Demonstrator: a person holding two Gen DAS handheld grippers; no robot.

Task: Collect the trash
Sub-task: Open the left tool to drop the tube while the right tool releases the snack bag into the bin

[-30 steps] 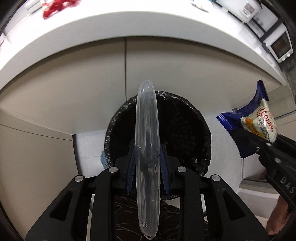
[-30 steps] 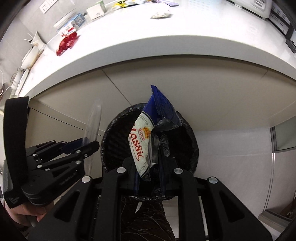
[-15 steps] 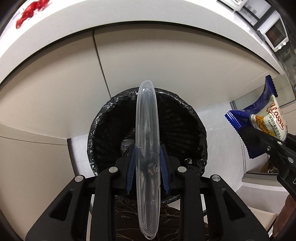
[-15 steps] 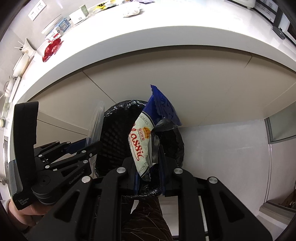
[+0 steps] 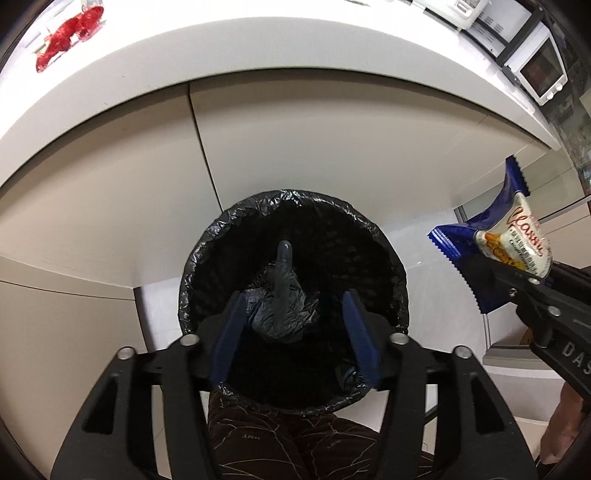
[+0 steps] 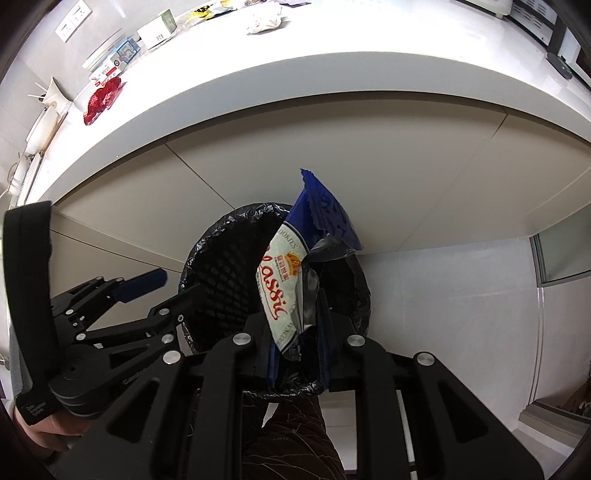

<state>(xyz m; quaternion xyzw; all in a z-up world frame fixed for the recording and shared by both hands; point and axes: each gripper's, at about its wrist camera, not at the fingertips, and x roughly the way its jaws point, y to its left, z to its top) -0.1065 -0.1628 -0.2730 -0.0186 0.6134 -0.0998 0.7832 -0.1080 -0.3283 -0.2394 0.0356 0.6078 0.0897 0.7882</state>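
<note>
A black-lined trash bin [image 5: 388, 266] stands on the floor below the counter; it also shows in the right wrist view [image 6: 218, 266]. My left gripper [image 5: 293, 325] is open and empty above the bin. A clear plastic lid [image 5: 284, 280] lies on edge inside the bin, between the blue pads [image 5: 229, 332]. My right gripper [image 6: 297, 332] is shut on a blue and white cookie wrapper [image 6: 284, 288] above the bin's right side. The wrapper also shows at the right of the left wrist view [image 5: 509, 243]. The left gripper shows at the left of the right wrist view [image 6: 155, 291].
A white counter [image 6: 332, 74] overhangs beige cabinet fronts [image 5: 314, 140] behind the bin. On it lie a red wrapper [image 6: 103, 99], a crumpled white piece [image 6: 266, 20] and small boxes [image 6: 159, 31]. A microwave [image 5: 539, 70] stands at the right. My leg [image 5: 295, 443] is below the grippers.
My left gripper has opened and let go of the clear lid, which has dropped into the bin. The right gripper still holds the wrapper over the bin.
</note>
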